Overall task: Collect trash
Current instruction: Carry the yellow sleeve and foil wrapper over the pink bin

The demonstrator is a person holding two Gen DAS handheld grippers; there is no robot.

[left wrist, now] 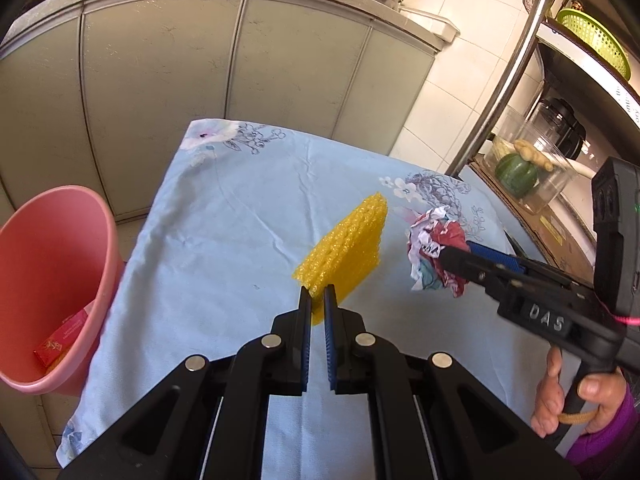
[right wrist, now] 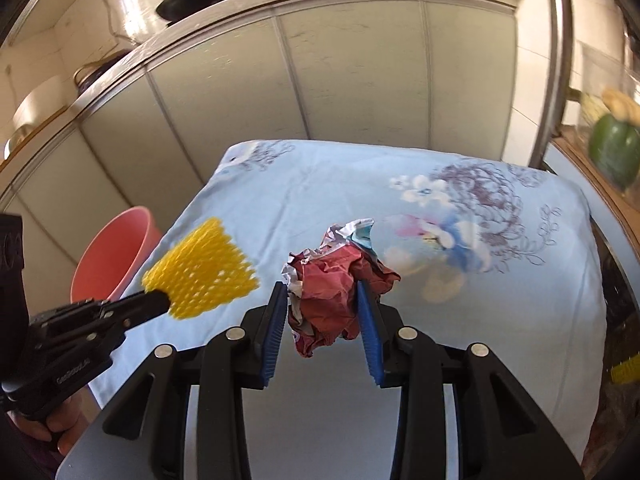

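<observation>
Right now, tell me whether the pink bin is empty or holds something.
Not empty. The left wrist view shows a red carton lying at the bottom of the pink bin; nothing else shows inside.

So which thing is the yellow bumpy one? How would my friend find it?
Look at the table with the blue flowery cloth. Above its middle, the left gripper pinches the yellow foam net by one corner. It is flat, bright yellow and full of little holes, unlike the crumpled red-and-white paper ball beside it in the right gripper.

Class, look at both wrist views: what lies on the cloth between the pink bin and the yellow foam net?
Nothing: in the left wrist view, only bare blue floral cloth stretches from the pink bin to the yellow foam net.
</observation>
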